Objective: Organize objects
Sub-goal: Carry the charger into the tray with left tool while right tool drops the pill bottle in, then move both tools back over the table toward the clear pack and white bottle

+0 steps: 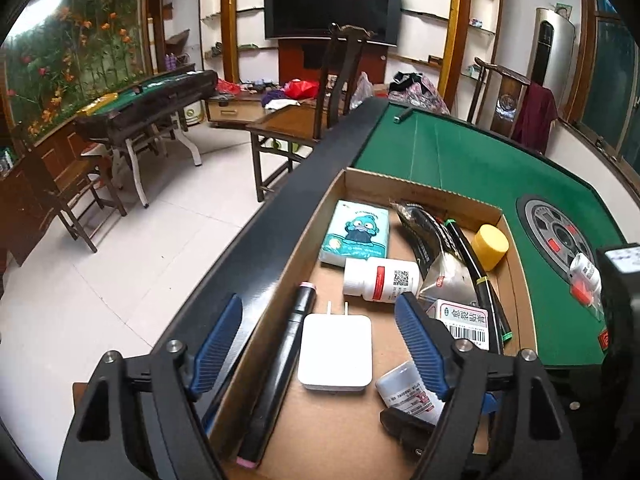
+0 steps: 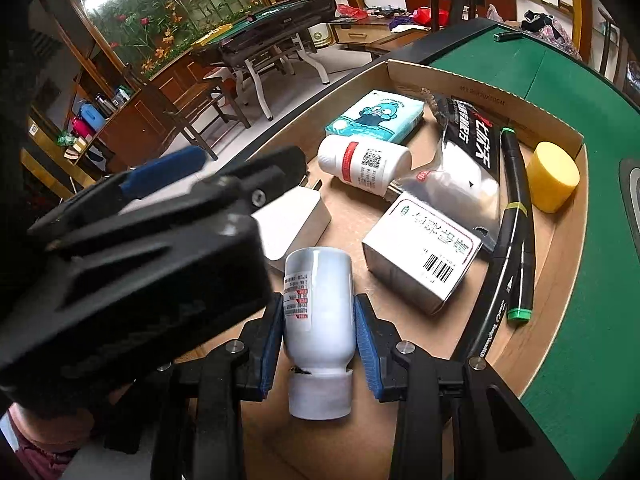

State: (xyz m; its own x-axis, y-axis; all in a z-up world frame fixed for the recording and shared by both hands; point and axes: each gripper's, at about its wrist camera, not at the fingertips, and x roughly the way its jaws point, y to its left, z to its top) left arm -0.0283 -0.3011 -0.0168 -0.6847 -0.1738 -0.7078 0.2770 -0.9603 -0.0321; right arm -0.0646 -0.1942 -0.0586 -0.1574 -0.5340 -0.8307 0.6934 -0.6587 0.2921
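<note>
The right gripper [image 2: 318,344] has its fingers clamped on a white bottle [image 2: 318,312] low inside the cardboard box [image 1: 416,190] on the green tabletop [image 1: 480,160]. The left gripper [image 1: 320,344] hangs spread wide over the white charger [image 1: 335,354], touching nothing.

Barcode on white box [image 2: 422,256]; QR code on white bottle [image 2: 364,165].
</note>
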